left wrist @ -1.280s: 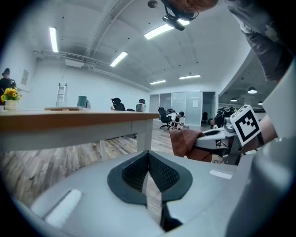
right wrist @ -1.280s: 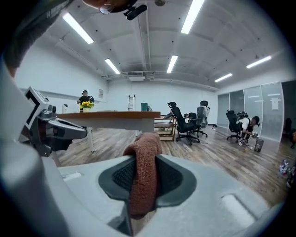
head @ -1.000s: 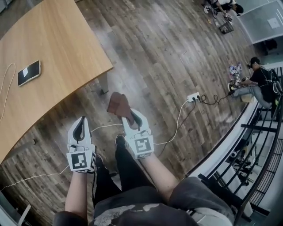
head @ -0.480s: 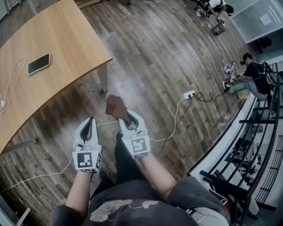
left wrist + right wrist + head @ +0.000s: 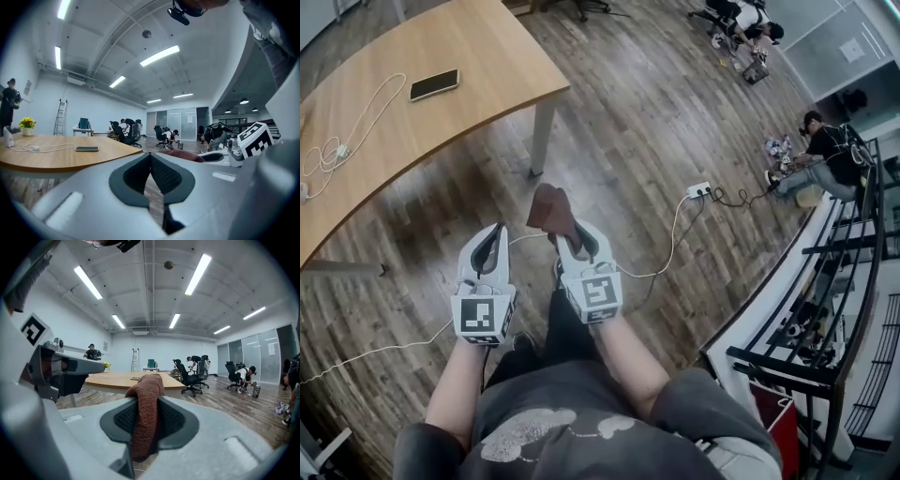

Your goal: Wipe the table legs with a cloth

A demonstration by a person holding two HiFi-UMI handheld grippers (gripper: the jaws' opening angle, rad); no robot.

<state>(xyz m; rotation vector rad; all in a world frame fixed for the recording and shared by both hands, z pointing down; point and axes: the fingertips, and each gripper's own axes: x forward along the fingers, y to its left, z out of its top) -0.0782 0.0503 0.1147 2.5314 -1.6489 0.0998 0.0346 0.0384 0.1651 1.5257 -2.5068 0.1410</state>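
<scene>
Right gripper (image 5: 570, 242) jaws clamped on a brown cloth (image 5: 551, 210); left gripper (image 5: 490, 251) jaws together, empty, beside it above the floor (image 5: 675, 122).

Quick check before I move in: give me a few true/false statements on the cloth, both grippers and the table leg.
1. The right gripper is shut on the brown cloth. True.
2. The left gripper holds a second cloth. False: its jaws are together with nothing between them.
3. The cloth is pressed against the table leg. False: it is held in the air, apart from the leg.
4. A phone lies on the table. True.
</scene>
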